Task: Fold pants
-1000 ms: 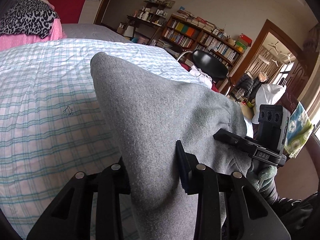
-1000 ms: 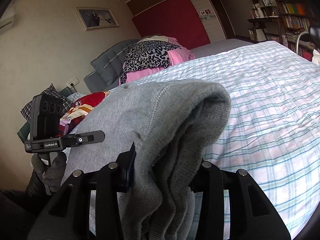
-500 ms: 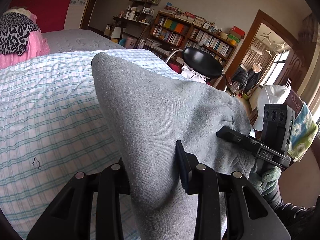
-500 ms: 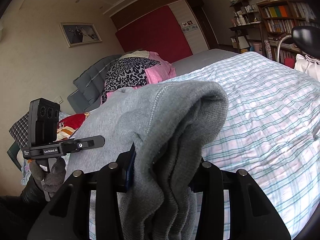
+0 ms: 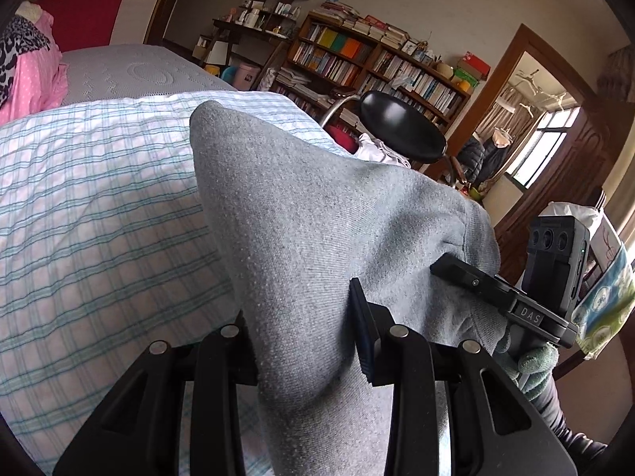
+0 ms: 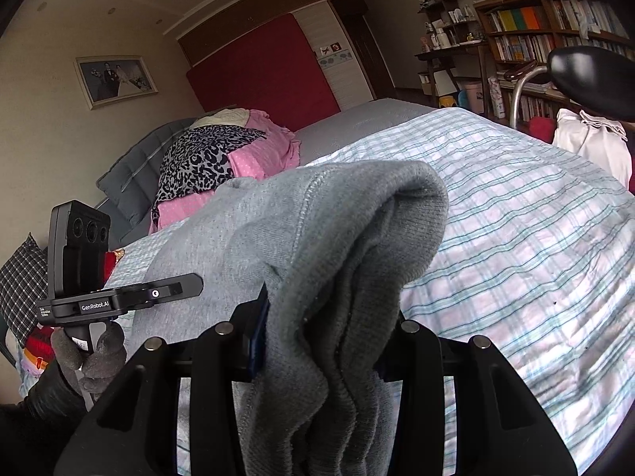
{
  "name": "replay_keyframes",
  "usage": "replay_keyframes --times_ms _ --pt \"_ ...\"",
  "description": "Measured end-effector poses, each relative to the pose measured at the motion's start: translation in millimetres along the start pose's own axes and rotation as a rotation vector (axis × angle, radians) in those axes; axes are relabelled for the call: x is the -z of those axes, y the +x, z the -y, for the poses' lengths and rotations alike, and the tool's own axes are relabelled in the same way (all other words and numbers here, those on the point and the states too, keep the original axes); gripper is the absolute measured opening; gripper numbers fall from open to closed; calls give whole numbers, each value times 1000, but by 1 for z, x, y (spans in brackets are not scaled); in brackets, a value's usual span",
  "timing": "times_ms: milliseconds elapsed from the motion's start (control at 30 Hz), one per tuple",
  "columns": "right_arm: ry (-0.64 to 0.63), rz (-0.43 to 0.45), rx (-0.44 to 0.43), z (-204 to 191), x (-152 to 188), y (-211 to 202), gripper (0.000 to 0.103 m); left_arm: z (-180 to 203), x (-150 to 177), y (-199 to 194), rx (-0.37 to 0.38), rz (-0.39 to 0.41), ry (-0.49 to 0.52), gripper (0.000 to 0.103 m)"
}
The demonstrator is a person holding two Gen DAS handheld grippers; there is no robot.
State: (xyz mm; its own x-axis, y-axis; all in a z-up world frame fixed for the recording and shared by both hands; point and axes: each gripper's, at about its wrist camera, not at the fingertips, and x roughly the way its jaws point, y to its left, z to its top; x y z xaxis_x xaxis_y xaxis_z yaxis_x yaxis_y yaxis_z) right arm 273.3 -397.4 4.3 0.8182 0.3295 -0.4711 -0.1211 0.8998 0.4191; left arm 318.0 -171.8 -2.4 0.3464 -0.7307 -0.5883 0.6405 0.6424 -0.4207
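Grey sweatpants [image 5: 317, 230] hang stretched between both grippers above a bed with a blue-checked sheet [image 5: 99, 206]. My left gripper [image 5: 305, 341] is shut on a thick fold of the grey cloth. In the right wrist view the pants [image 6: 317, 230] bunch in several layers, and my right gripper [image 6: 329, 337] is shut on that ribbed end. Each view shows the other gripper: the right one [image 5: 468, 277] at the cloth's far edge, the left one [image 6: 190, 287] beside the cloth, held by a gloved hand [image 6: 91, 357].
A pile of pink and leopard-print clothes [image 6: 214, 154] lies at the head of the bed by a grey headboard [image 6: 131, 174]. A black round stool [image 5: 401, 127] and bookshelves [image 5: 373, 63] stand beyond the bed's far side. A doorway [image 5: 524, 127] opens at the right.
Both grippers have carried the pants sideways along the bed toward the bookshelf side; the pillows and pink pile slid left in both views. The grips on the cloth have not changed.
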Motion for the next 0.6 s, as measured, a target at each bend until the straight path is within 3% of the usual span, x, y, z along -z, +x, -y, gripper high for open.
replay_keyframes --times_ms 200,333,467,533,600 --pt "6 -33 56 24 -4 37 42 -15 -16 47 -20 -17 -21 34" --pt "92 -129 74 47 4 63 47 -25 -10 72 -54 -69 -26 36" --pt "105 -123 57 50 7 62 53 -40 0 79 -93 -71 -88 65" --pt "96 -105 80 47 10 57 63 -49 5 75 -85 -57 -130 68" --pt "116 -79 72 50 12 49 63 -53 9 69 -96 -56 -154 71"
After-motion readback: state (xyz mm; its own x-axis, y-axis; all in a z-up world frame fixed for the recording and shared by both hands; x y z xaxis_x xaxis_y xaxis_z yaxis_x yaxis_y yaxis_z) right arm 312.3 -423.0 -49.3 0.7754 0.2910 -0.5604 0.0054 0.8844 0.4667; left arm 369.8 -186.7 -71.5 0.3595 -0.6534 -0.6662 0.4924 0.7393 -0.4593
